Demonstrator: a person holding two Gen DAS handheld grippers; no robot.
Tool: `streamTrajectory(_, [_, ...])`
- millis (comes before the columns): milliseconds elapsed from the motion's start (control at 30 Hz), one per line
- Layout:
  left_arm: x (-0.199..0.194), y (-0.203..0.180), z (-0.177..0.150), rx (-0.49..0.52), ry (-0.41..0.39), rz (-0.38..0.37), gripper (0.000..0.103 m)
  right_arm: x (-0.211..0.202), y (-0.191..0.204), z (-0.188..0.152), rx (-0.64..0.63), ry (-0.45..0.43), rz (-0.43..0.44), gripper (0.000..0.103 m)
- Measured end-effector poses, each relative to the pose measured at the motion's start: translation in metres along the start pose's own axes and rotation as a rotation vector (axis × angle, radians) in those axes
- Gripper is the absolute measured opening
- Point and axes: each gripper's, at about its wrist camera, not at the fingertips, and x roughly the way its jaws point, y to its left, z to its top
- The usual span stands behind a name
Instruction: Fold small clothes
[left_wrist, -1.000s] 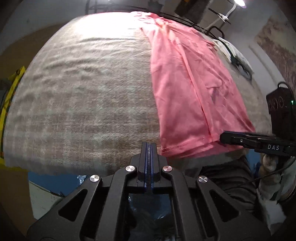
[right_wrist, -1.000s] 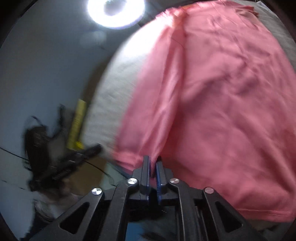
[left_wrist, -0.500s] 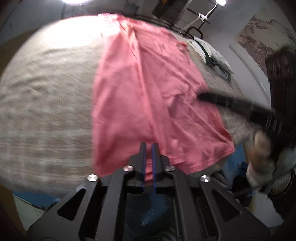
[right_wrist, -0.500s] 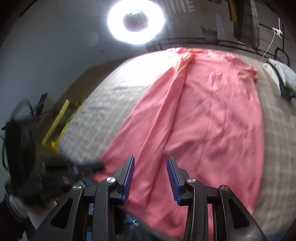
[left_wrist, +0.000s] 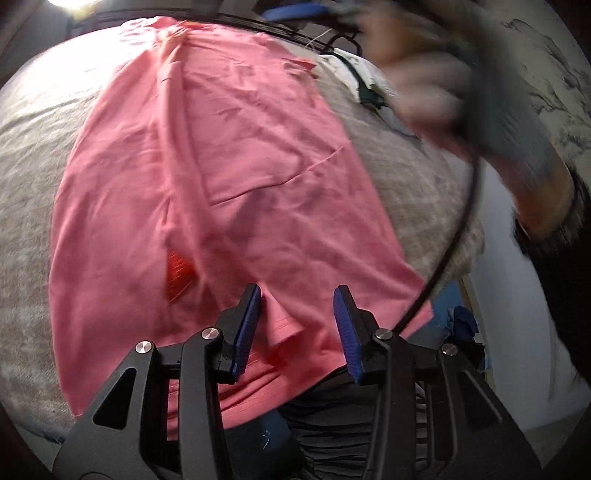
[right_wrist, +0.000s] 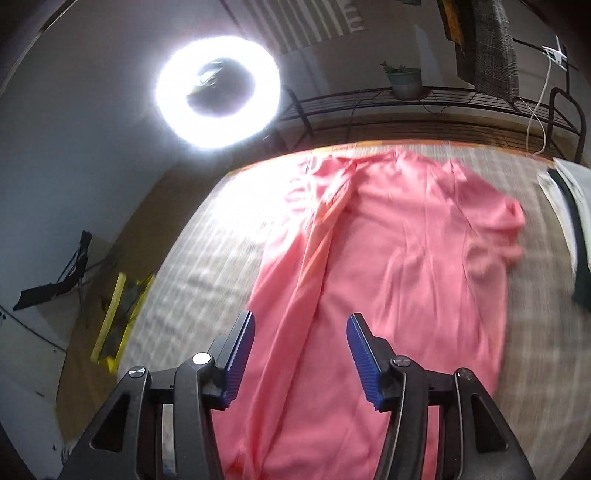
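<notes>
Both claws newly parted, opening, over smooth pink shirt (left_wrist: 229, 177), checked blanket (right_wrist: 207, 273).

No text, label, brand, number or sign can be read in either view; nothing legible shows on the pink cotton garment (left_wrist: 229, 177), on the grey checked bed cover (right_wrist: 207, 280), or on the black frames of the two tools.

A bed (right_wrist: 207, 266) has a soft grey checked blanket on top. A pink shirt (right_wrist: 388, 266) lies spread out on it. Some white and dark clothes (right_wrist: 570, 221) lie near its right side.
</notes>
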Motion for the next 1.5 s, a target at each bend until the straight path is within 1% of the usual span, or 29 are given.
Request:
streamTrajectory(67, [-0.009, -0.002, 0.002, 0.011, -0.036, 0.011, 0.041, 0.022, 0.000, 0.020, -0.023, 0.004, -0.031, 0.054])
streamTrajectory(100, [-0.013, -0.003, 0.004, 0.018, -0.055, 0.029, 0.041, 0.033, 0.001, 0.028, -0.035, 0.009, -0.047, 0.054])
streamTrajectory(233, [-0.033, 0.006, 0.008, 0.005, -0.127, 0.140, 0.040, 0.087, 0.006, 0.060, -0.063, 0.052, -0.087, 0.054])
streamTrajectory(300, [-0.039, 0.013, 0.008, -0.018, -0.143, 0.178, 0.040, 0.113, 0.007, 0.073, -0.075, 0.069, -0.117, 0.054])
streamTrajectory(333, [-0.042, 0.018, 0.008, -0.035, -0.147, 0.189, 0.040, 0.128, 0.008, 0.079, -0.080, 0.083, -0.147, 0.054])
streamTrajectory(400, [-0.045, 0.028, 0.011, -0.076, -0.154, 0.183, 0.040, 0.149, 0.007, 0.084, -0.091, 0.108, -0.202, 0.047])
streamTrajectory(467, [-0.050, 0.032, 0.012, -0.094, -0.160, 0.181, 0.040, 0.167, 0.004, 0.088, -0.109, 0.136, -0.247, 0.019])
streamTrajectory(500, [-0.052, 0.033, 0.012, -0.096, -0.164, 0.179, 0.041, 0.170, 0.000, 0.088, -0.113, 0.146, -0.267, 0.014])
streamTrajectory(567, [-0.056, 0.035, 0.012, -0.091, -0.171, 0.178, 0.040, 0.167, -0.016, 0.088, -0.094, 0.138, -0.311, 0.013])
streamTrajectory(600, [-0.057, 0.034, 0.012, -0.086, -0.172, 0.181, 0.040, 0.162, -0.028, 0.088, -0.066, 0.128, -0.336, 0.013])
streamTrajectory(633, [-0.059, 0.036, 0.010, -0.084, -0.169, 0.179, 0.041, 0.156, -0.044, 0.088, -0.037, 0.124, -0.374, 0.020])
streamTrajectory(667, [-0.059, 0.037, 0.009, -0.085, -0.162, 0.174, 0.041, 0.149, -0.055, 0.087, -0.023, 0.121, -0.416, 0.033])
streamTrajectory(700, [-0.055, 0.037, 0.009, -0.090, -0.158, 0.170, 0.041, 0.139, -0.067, 0.086, -0.008, 0.112, -0.442, 0.036])
streamTrajectory(733, [-0.054, 0.039, 0.009, -0.097, -0.152, 0.166, 0.041, 0.127, -0.076, 0.084, 0.009, 0.097, -0.426, 0.036])
streamTrajectory(833, [-0.046, 0.040, 0.008, -0.108, -0.135, 0.156, 0.041, 0.083, -0.091, 0.069, 0.057, 0.051, -0.297, 0.036])
streamTrajectory(933, [-0.038, 0.033, 0.009, -0.096, -0.126, 0.131, 0.040, 0.037, -0.089, 0.046, 0.049, 0.007, -0.227, 0.036])
streamTrajectory(1000, [-0.027, 0.026, 0.010, -0.058, -0.120, 0.131, 0.041, 0.010, -0.081, 0.031, 0.037, -0.013, -0.193, 0.036])
streamTrajectory(1067, [-0.015, 0.017, 0.005, -0.037, -0.082, 0.122, 0.041, -0.020, -0.074, 0.012, 0.025, -0.038, -0.168, 0.036])
streamTrajectory(1133, [-0.006, 0.012, 0.001, -0.026, -0.065, 0.114, 0.040, -0.048, -0.070, -0.005, 0.021, -0.064, -0.143, 0.036])
streamTrajectory(1200, [0.004, 0.003, -0.004, 0.009, -0.043, 0.087, 0.041, -0.073, -0.064, -0.020, 0.030, -0.092, -0.121, 0.037])
streamTrajectory(1300, [0.012, -0.016, -0.014, 0.065, 0.011, 0.031, 0.040, -0.109, -0.058, -0.047, 0.032, -0.126, -0.113, 0.037])
streamTrajectory(1400, [-0.003, -0.029, -0.021, 0.100, -0.004, 0.012, 0.041, -0.141, -0.050, -0.070, 0.005, -0.145, -0.143, 0.037])
streamTrajectory(1500, [-0.024, -0.035, -0.024, 0.128, -0.039, 0.024, 0.040, -0.171, -0.039, -0.091, -0.038, -0.169, -0.198, 0.038])
